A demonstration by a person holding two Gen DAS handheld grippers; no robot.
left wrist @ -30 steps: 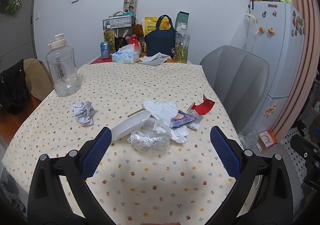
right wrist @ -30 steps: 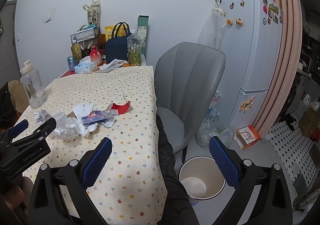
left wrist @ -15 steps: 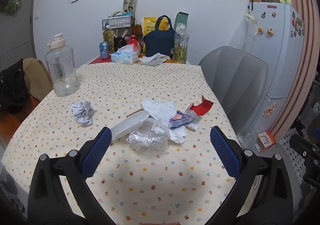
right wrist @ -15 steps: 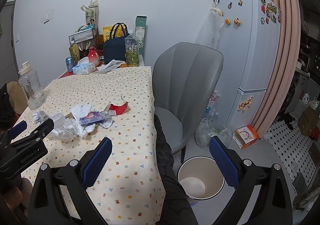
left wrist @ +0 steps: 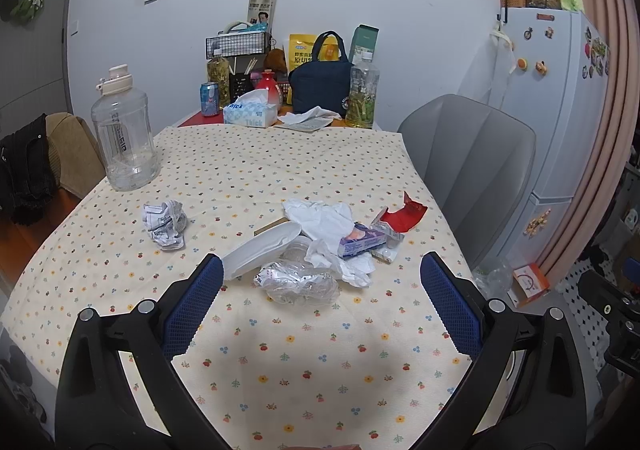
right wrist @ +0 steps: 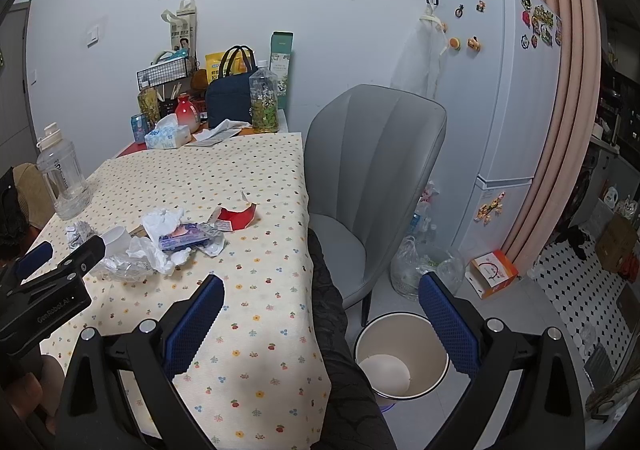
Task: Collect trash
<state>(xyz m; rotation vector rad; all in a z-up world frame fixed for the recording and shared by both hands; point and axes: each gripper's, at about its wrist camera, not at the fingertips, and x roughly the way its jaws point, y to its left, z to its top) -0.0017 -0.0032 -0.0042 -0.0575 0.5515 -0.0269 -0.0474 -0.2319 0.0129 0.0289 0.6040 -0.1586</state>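
Trash lies in a pile on the floral tablecloth [left wrist: 304, 362]: a crushed clear plastic bottle [left wrist: 298, 282], a white foam tray [left wrist: 262, 250], white tissues [left wrist: 324, 218], a purple tissue pack [left wrist: 362, 244], a red wrapper [left wrist: 404, 212] and a crumpled paper ball [left wrist: 165, 223] apart to the left. My left gripper [left wrist: 320, 302] is open and empty, just short of the bottle. My right gripper [right wrist: 320, 314] is open and empty over the table's right edge. A white bin [right wrist: 400, 356] stands on the floor beside the table. The pile also shows in the right wrist view [right wrist: 172, 240].
A large clear water jug [left wrist: 124, 134] stands at the table's left. A tissue box [left wrist: 250, 115], a dark blue bag [left wrist: 320, 88], bottles and a can crowd the far end. A grey chair [right wrist: 372, 170] and a fridge [right wrist: 504, 122] stand to the right.
Both grippers have drifted slightly; the trash pile sits a little higher and further left in the views. Nothing was taken hold of.
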